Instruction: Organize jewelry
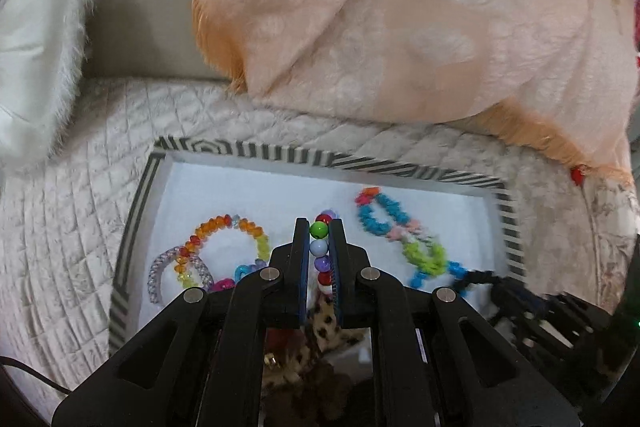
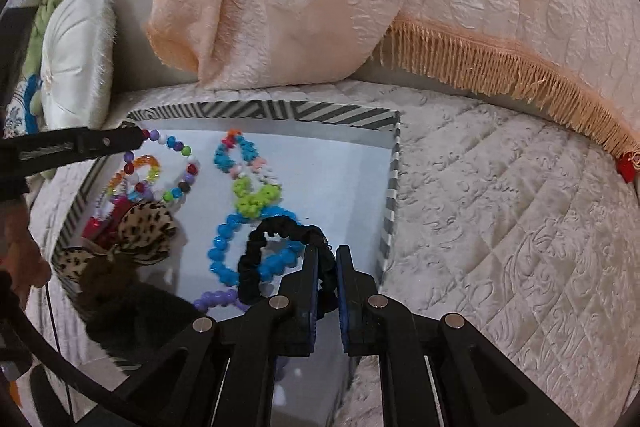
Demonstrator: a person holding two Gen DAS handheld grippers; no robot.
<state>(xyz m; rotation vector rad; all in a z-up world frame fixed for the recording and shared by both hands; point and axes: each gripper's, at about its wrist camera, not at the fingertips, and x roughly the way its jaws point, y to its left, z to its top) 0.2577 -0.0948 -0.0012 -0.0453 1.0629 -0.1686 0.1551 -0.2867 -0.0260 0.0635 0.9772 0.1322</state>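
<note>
- Here, the left gripper (image 1: 319, 227) is clamped on a multicoloured round-bead bracelet (image 1: 319, 229); green, pale blue, purple and red beads sit in a row between its two fingers.
- Seen from the right wrist, that bracelet (image 2: 176, 163) hangs as an open loop from the left gripper's (image 2: 140, 138) tip, over the left part of the tray.
- The right gripper (image 2: 327, 251) is closed onto a black fabric scrunchie (image 2: 276, 227), one side of the band pinched between the fingers, the rest looping out to the left.
- The scrunchie lies across a long chain of chunky beads (image 2: 248, 203), which runs from teal and pink through lime green to bright blue.
- Everything sits in a white-floored tray with a black-and-white striped rim (image 2: 344, 117), which rests on a quilted cream bedspread (image 2: 500, 207).
- Near the tray's left end, an orange-to-yellow faceted bracelet (image 1: 228, 227) overlaps a pale lilac spiral band (image 1: 160, 267).
- A leopard-print scrunchie (image 2: 148, 227) lies at the tray's near-left corner, beside something red that is too hidden to name.
- A peach fringed throw (image 2: 480, 67) is heaped beyond the tray, with a white fringed cushion (image 2: 76, 59) to its left.
</note>
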